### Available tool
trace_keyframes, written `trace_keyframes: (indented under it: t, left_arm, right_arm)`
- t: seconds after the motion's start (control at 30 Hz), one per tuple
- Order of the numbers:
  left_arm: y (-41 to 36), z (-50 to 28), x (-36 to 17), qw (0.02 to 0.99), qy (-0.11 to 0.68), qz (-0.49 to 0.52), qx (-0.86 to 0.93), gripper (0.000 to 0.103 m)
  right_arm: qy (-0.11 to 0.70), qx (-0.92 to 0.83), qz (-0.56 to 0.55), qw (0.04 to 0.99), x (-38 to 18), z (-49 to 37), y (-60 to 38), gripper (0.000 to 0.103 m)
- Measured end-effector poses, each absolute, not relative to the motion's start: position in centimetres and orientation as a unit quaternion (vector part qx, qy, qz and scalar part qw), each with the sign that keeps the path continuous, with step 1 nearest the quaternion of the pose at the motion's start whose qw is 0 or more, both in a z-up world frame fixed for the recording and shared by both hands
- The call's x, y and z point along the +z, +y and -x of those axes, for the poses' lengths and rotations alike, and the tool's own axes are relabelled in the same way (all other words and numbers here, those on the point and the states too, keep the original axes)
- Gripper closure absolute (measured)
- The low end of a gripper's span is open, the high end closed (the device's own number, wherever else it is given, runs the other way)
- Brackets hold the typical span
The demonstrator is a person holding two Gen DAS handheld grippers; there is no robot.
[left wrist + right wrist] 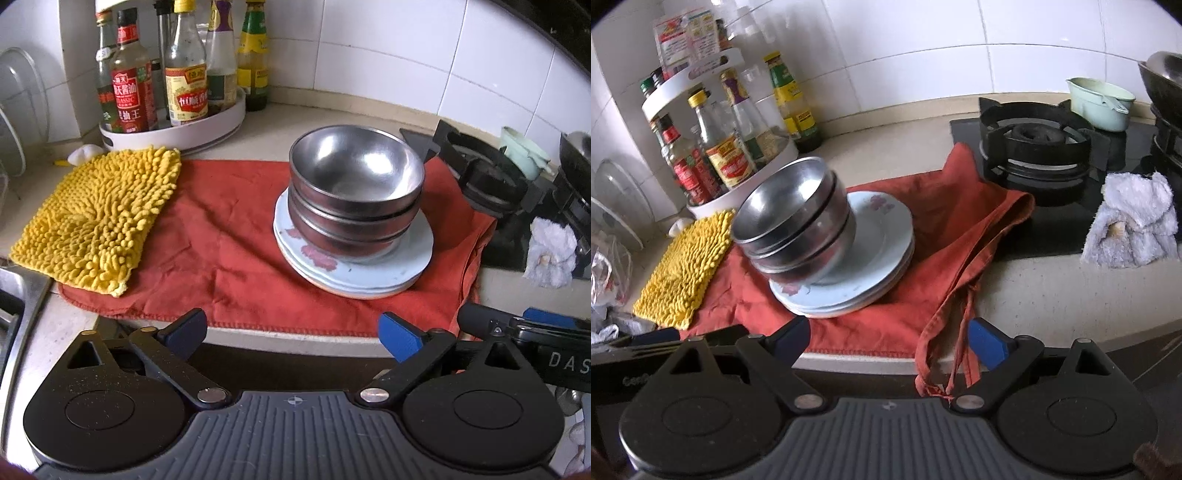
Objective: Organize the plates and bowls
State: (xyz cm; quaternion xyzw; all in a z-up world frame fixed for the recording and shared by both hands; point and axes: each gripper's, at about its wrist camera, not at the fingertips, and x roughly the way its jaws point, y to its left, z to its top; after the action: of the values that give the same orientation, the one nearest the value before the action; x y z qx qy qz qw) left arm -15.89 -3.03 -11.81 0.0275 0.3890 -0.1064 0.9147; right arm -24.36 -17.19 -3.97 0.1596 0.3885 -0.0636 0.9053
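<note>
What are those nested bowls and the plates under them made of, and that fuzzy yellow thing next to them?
The bowls look like stainless steel: grey, shiny, with soft reflections inside. The plates seem glazed ceramic, pale with a glossy surface and a reddish flower print. The yellow mat looks like chenille microfibre, covered in soft noodle-like tufts; the fibre itself I cannot confirm.

Left wrist view: sat behind the left gripper (291,332), faced forward over the counter edge, stacked bowls (354,192) ahead, slightly right. Right wrist view: behind the right gripper (888,341), same distance, bowls (798,218) ahead-left. Shared: red cloth (229,240), bottle rack (173,125).
</note>
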Motion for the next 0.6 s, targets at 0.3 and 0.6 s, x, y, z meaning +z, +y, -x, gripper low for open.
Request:
trace_keyframes:
  t: [0.3, 0.6]
  left_arm:
    - [-2.82, 16.24, -11.97, 0.914, 0.39, -0.032, -0.109, 0.007]
    - [-2.28, 16.44, -11.78, 0.916, 0.385, -0.036, -0.11, 0.007]
  right_arm:
    - [0.399, -0.064, -0.156, 0.901, -4.38, 24.42, -16.91, 0.014]
    - [0.401, -0.06, -0.161, 0.9, -4.44, 24.44, -16.63, 0.014]
